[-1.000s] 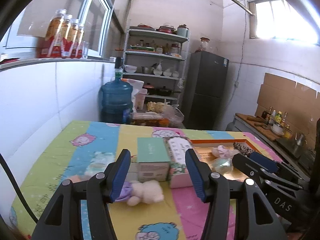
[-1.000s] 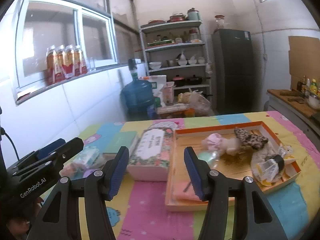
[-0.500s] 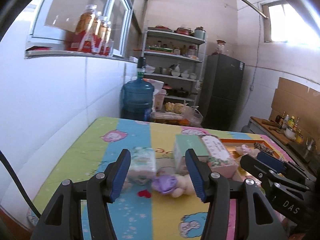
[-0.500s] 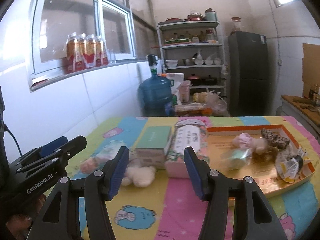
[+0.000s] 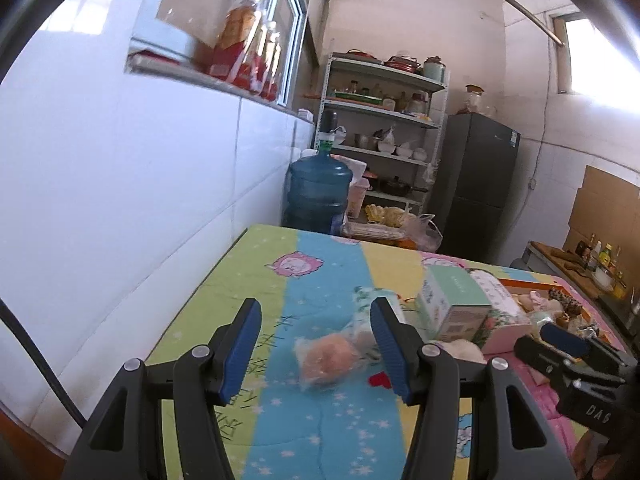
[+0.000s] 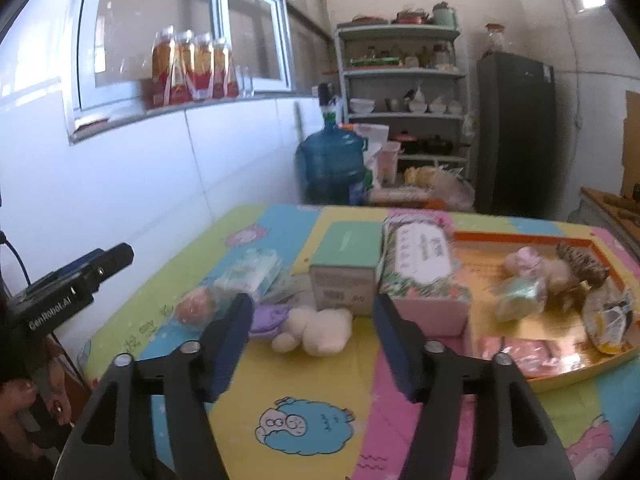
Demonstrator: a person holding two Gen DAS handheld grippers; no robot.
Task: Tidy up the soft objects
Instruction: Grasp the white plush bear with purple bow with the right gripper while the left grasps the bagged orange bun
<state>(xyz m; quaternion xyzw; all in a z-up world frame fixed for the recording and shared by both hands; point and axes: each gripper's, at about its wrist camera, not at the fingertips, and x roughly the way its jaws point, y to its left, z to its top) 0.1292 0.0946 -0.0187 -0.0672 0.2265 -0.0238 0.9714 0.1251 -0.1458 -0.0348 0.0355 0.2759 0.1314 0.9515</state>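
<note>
- White tiled wall (image 5: 120,200) on the left; window (image 6: 180,28) above it, daylight through the glass.
- Row of orange drink bottles (image 6: 192,68) on the sill.
- Metal shelving unit (image 6: 404,92) at the far wall, stacked with bowls, pots, jars.
- Blue water jug (image 5: 318,190) on the floor beside the shelves.
- Dark refrigerator (image 5: 476,184) to the right of the shelves.
- Small high window (image 5: 600,64), glaring bright.
- Table (image 5: 320,420) under a cartoon-print cloth.

table (image 6: 320,420): bears everything below
boxes: green-topped box (image 6: 346,268) left of and touching tissue pack (image 6: 420,272)
tray (image 6: 576,372): right of tissue pack
plush toy (image 6: 316,330): before the boxes
wrapped bun (image 5: 330,358): left of plush toy
wipes packet (image 6: 250,270): behind wrapped bun
</note>
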